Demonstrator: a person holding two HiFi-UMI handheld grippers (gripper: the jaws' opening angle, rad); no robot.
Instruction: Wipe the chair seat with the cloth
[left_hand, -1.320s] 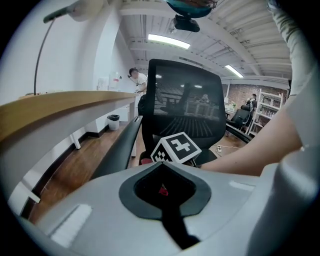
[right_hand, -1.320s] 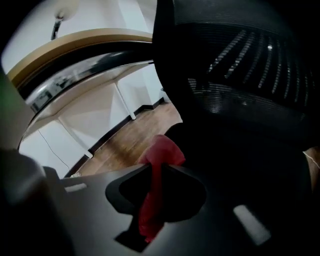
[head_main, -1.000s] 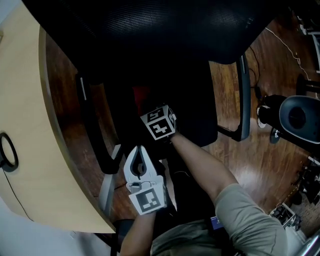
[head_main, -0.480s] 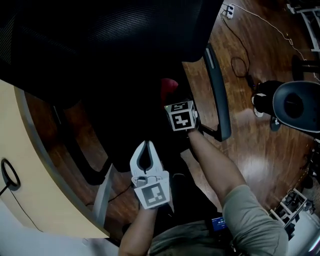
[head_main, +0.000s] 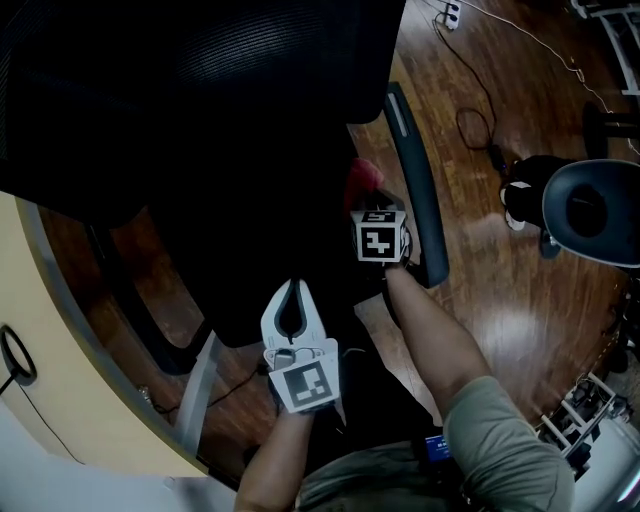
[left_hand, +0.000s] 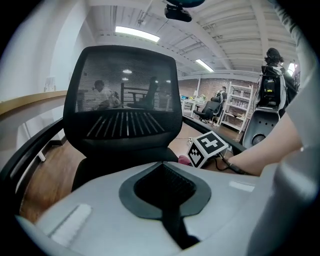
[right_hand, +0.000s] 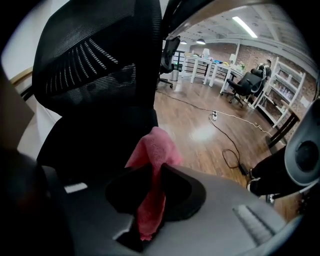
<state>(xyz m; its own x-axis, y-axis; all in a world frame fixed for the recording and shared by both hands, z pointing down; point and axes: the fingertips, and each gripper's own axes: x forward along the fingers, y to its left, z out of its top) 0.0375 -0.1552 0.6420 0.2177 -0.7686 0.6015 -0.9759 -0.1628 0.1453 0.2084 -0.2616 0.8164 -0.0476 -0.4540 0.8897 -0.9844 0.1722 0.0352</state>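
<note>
**Pink cloth at the seat's right edge**

The black chair (head_main: 200, 90) fills the view, its seat (head_main: 290, 240) dark below the backrest. The left claw (head_main: 291, 288) hovers at the near side, closed on nothing. The right claw (right_hand: 152, 172), beside the right armrest (head_main: 415, 190), pinches the pink cloth (right_hand: 152, 147) by a bunched fold. It looks soft and light, and should drape and drag easily.

- The chair seat (head_main: 250, 270) lies between the desk (head_main: 60, 380) on its left and the armrest (head_main: 415, 200) on its right.
- The cloth (head_main: 362, 178) is in the right gripper (head_main: 368, 200), just beside the armrest.
- The left gripper (head_main: 291, 300) is over the seat's near edge.
- A cable (head_main: 480, 110) lies on the floor (head_main: 500, 280), right of the armrest.
</note>
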